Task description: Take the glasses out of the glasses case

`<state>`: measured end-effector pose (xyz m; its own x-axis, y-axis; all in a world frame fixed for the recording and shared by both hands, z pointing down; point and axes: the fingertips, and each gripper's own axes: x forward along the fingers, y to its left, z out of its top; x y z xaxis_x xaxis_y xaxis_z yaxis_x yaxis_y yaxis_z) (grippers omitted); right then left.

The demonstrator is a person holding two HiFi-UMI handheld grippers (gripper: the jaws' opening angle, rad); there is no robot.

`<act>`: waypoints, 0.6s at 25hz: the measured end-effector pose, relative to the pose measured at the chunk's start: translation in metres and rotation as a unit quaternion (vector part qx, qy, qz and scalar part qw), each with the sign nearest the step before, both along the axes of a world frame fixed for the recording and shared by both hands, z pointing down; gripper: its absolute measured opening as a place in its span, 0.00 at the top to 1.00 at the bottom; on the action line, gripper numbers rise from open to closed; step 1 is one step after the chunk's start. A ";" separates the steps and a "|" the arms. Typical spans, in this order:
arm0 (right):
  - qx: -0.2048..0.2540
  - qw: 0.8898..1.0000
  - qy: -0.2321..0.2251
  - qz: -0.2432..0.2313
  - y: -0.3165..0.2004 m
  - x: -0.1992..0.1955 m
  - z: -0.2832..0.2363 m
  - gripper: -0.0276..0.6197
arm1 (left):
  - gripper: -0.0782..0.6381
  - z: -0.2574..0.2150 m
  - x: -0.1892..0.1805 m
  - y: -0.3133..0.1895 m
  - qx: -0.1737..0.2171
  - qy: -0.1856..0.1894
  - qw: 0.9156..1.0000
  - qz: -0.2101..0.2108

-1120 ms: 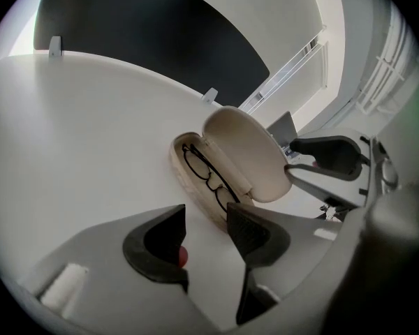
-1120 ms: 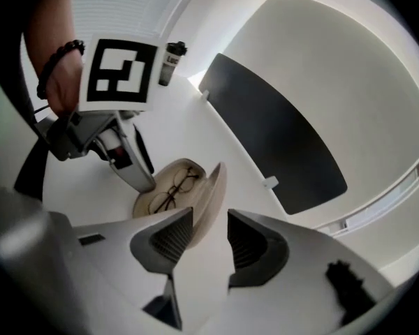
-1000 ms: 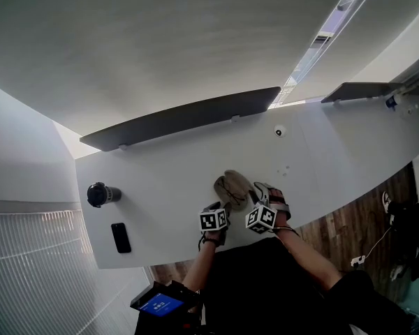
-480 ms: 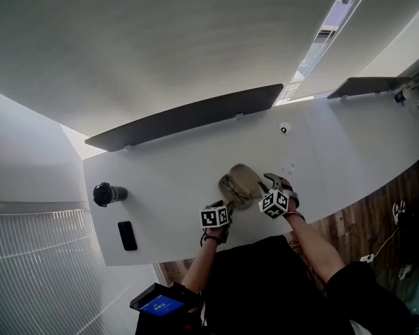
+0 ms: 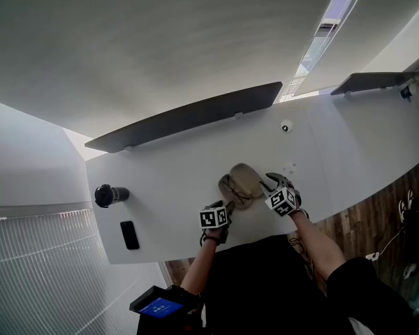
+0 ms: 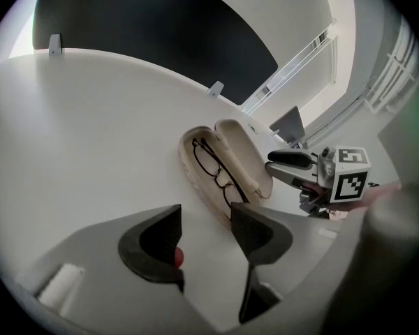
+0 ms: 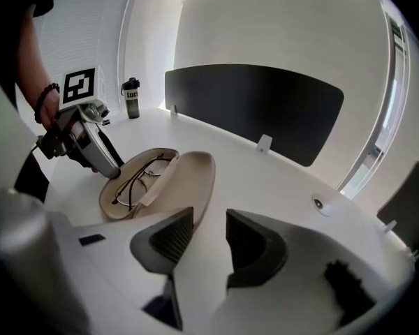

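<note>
A beige glasses case [image 5: 241,181] lies open on the white table [image 5: 167,187], lid hinged back. Dark thin-rimmed glasses [image 6: 218,174] rest folded in its lower shell [image 7: 129,187]. My left gripper [image 6: 206,234] stands open at the near end of the case, nothing between its fingers; in the right gripper view its tip [image 7: 113,171] sits at the shell's rim. My right gripper [image 7: 209,237] is open just beside the edge of the lid [image 7: 188,180], with only bare table in its gap. In the head view the left gripper [image 5: 225,203] and right gripper [image 5: 271,183] flank the case.
A dark bottle [image 5: 106,195] and a black phone [image 5: 129,234] lie at the table's left. A dark partition [image 5: 188,117] runs along the far edge. A small round fitting [image 5: 286,126] sits in the table beyond the case. The near table edge is close behind both hands.
My right gripper has swung out to the right of the case, sunk and rolled. The left gripper has kept its place by the case's near end.
</note>
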<state>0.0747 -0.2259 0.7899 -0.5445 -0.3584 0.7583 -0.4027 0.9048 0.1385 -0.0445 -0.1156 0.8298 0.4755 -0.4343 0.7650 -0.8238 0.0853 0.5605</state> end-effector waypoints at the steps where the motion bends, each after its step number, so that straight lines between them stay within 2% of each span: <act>1: -0.002 1.000 -0.006 -0.001 0.000 0.000 -0.002 0.72 | 0.57 -0.001 0.000 0.000 0.001 0.000 1.000 -0.001; 4: -0.001 0.999 -0.031 -0.012 0.001 -0.006 -0.016 0.72 | 0.57 -0.005 0.002 -0.002 0.009 0.000 1.000 0.000; 7: -0.003 0.996 -0.084 -0.013 0.002 -0.014 -0.040 0.72 | 0.59 -0.007 0.006 -0.005 0.025 -0.008 1.000 0.016; 9: 0.011 0.994 -0.109 -0.011 0.003 -0.022 -0.062 0.72 | 0.59 -0.007 0.005 -0.004 0.030 -0.006 0.999 0.015; 12: 0.053 0.993 -0.102 -0.040 0.013 -0.046 -0.104 0.72 | 0.59 -0.015 0.007 -0.003 0.040 0.017 0.999 0.011; 13: 0.052 0.992 -0.096 -0.055 0.021 -0.059 -0.113 0.72 | 0.59 -0.020 0.007 -0.003 0.048 0.028 0.998 0.013; 15: 0.017 0.993 -0.075 -0.085 0.042 -0.084 -0.109 0.72 | 0.61 -0.032 0.004 -0.002 0.072 0.052 0.996 0.010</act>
<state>-0.0089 -0.1838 0.6813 -0.7054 -0.2747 0.6534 -0.2621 0.9576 0.1197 -0.0401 -0.1179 0.7980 0.5586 -0.5257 0.6415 -0.7612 -0.0177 0.6483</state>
